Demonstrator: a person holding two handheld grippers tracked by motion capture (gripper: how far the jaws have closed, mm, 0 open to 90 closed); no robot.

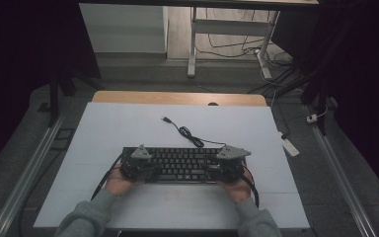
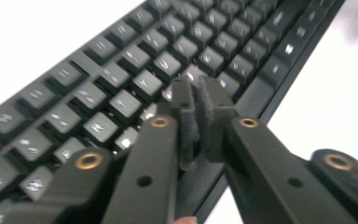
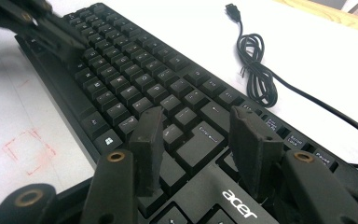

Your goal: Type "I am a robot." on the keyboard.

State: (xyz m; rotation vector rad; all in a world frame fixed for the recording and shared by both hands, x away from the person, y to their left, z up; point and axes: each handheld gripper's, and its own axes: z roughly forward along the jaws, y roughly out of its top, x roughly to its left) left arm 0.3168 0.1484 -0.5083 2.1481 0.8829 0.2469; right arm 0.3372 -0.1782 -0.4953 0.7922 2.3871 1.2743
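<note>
Keyboard [image 1: 182, 165] lies flat on the white worktop [image 1: 128, 128], one tool over each end — looks like a typing setup. Left tool [image 2: 195, 91]: jaws nearly together, a slim gap, nothing held; tips just above the keys, narrowed probably to poke a single key. Right tool [image 3: 200, 128]: jaws about half open, empty, hanging over the Enter key [image 3: 200, 144] area — likely parked. Loose cable [image 3: 256, 70] coiled beyond the right tool, well clear of both.

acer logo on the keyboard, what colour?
White, on the black plastic keyboard; the acer logo shows best in the right gripper view.
</note>
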